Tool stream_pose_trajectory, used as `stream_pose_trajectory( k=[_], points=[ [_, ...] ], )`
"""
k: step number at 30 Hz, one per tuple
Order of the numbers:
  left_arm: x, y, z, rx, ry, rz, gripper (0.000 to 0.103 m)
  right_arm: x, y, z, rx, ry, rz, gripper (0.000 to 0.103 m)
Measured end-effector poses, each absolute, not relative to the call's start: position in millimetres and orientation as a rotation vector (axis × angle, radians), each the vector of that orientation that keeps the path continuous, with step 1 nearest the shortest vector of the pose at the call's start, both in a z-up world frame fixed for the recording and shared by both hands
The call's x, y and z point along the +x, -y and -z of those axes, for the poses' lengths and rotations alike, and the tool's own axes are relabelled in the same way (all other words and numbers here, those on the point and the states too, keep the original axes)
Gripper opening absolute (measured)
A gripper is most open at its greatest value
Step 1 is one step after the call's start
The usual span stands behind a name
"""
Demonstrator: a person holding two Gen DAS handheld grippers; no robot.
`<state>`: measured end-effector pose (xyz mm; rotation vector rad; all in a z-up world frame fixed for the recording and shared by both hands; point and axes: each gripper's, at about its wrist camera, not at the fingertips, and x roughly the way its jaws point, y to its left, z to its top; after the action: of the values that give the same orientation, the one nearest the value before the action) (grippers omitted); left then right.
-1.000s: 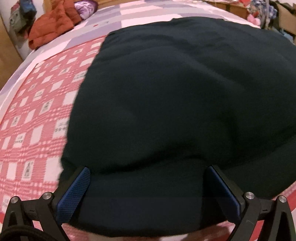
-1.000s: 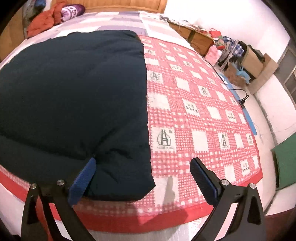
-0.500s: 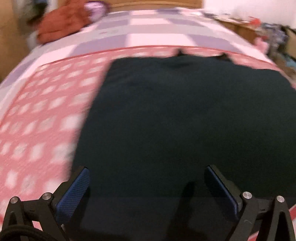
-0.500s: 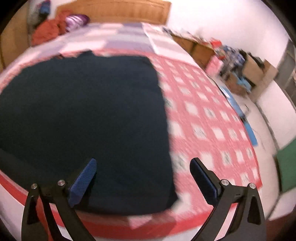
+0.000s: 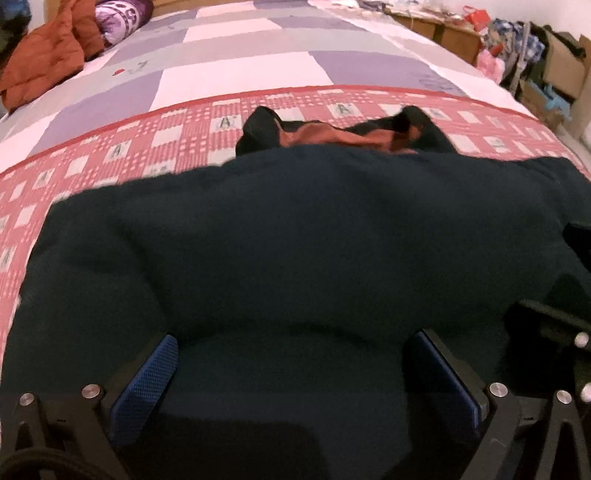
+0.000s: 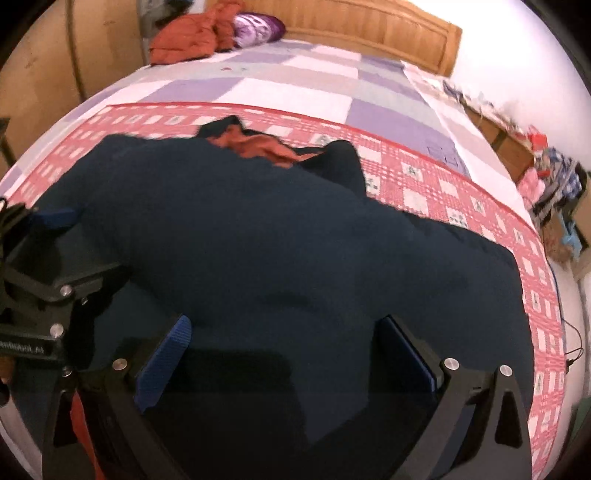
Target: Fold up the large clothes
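A large dark navy padded garment (image 5: 295, 236) lies spread on the bed, also in the right wrist view (image 6: 295, 240). Its orange-lined collar (image 5: 332, 136) shows at the far edge, and in the right wrist view (image 6: 258, 146). My left gripper (image 5: 295, 363) is open, jaws wide apart just above the garment's near part. My right gripper (image 6: 284, 354) is open too, above the garment's near part. The left gripper's frame also shows at the left of the right wrist view (image 6: 44, 258). Neither holds any cloth.
The bed has a red checked cover (image 5: 110, 147) and a purple and white quilt (image 5: 240, 55) beyond. An orange garment (image 5: 44, 55) and a purple pillow (image 5: 118, 14) lie by the wooden headboard (image 6: 369, 26). Cluttered boxes (image 5: 535, 62) stand right of the bed.
Both grippers have pulled back and risen. The garment's collar, hidden a second ago, is now in view. Both grippers stay open.
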<state>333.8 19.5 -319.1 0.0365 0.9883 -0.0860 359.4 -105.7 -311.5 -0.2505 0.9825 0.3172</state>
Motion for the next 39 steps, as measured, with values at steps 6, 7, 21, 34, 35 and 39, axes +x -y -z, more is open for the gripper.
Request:
stream_pose_trajectory(
  k=[6, 7, 21, 34, 35, 39],
  points=[
    [373.8, -36.2, 323.4, 0.060, -1.004, 0.066, 0.103, 408.5, 120.5, 321.4, -0.219, -1.020, -0.273, 0.103],
    [376.7, -40.7, 324.0, 0.060, -1.005, 0.058, 0.103, 416.5, 125.3, 322.2, -0.216, -1.019, -0.265, 0.103],
    [383.2, -158.9, 335.5, -0.010, -1.023, -0.110, 0.103, 424.6, 296.2, 328.0, -0.036, -1.045, 0.034, 0.103],
    [365.4, -210.0, 351.8, -0.167, -1.043, -0.256, 0.103, 397.5, 358.4, 335.2, 0.136, -1.026, 0.139, 0.103],
    [363.4, -211.0, 351.5, -0.163, -1.042, -0.261, 0.103, 395.3, 359.0, 334.7, 0.139, -1.024, 0.145, 0.103],
    [352.1, -214.5, 346.3, -0.149, -1.031, -0.288, 0.103, 385.4, 364.9, 332.1, 0.157, -1.013, 0.166, 0.103]
  ],
)
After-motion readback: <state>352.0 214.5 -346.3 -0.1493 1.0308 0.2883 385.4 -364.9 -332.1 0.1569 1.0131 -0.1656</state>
